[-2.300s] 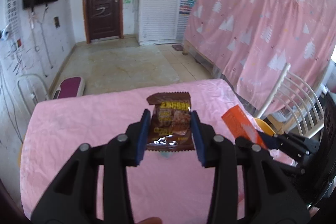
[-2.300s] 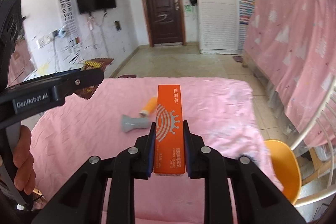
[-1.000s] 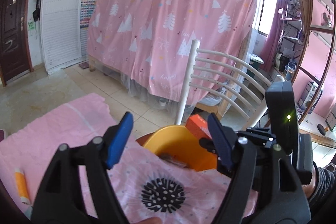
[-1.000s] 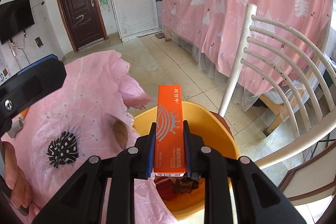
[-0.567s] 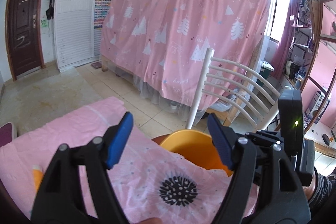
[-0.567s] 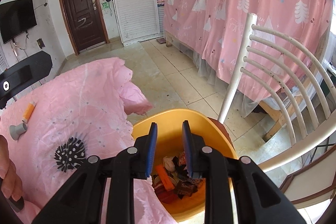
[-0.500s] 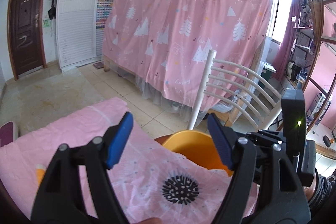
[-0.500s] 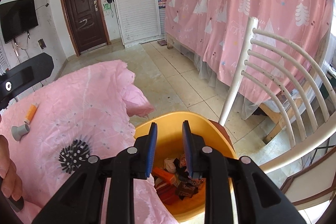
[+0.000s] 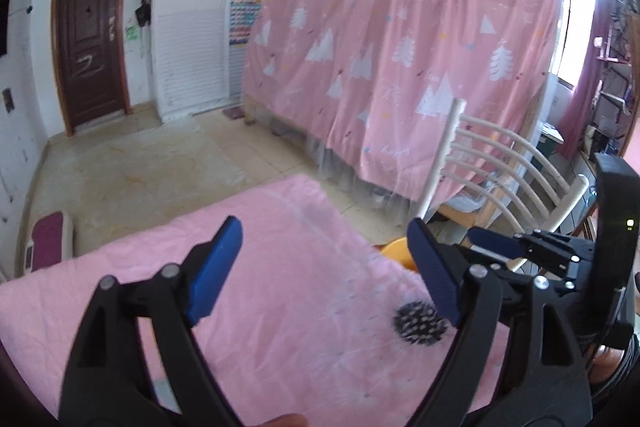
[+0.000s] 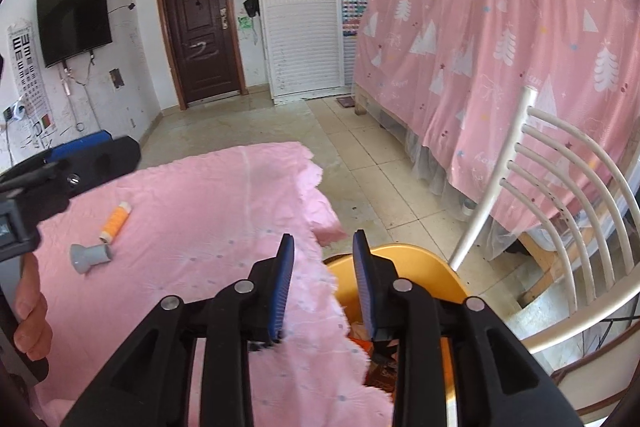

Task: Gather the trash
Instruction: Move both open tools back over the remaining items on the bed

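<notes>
We see the left gripper (image 9: 324, 267) spread wide above the pink tablecloth (image 9: 280, 287), its two blue pads holding nothing. The right gripper (image 10: 325, 279) is parted narrowly and also empty, poised over the rim of the one yellow bin (image 10: 416, 259) at the table's edge. Only the right wrist view shows the trash inside it, crumpled wrappers (image 10: 384, 355) partly hidden by the fingers, too jumbled to count, and two items lying on the cloth: an orange tube (image 10: 115, 219) and, just beside it, a grey cap (image 10: 89, 257). The left wrist view catches merely a sliver of that bin (image 9: 396, 251), plus one white chair (image 9: 500, 167).
</notes>
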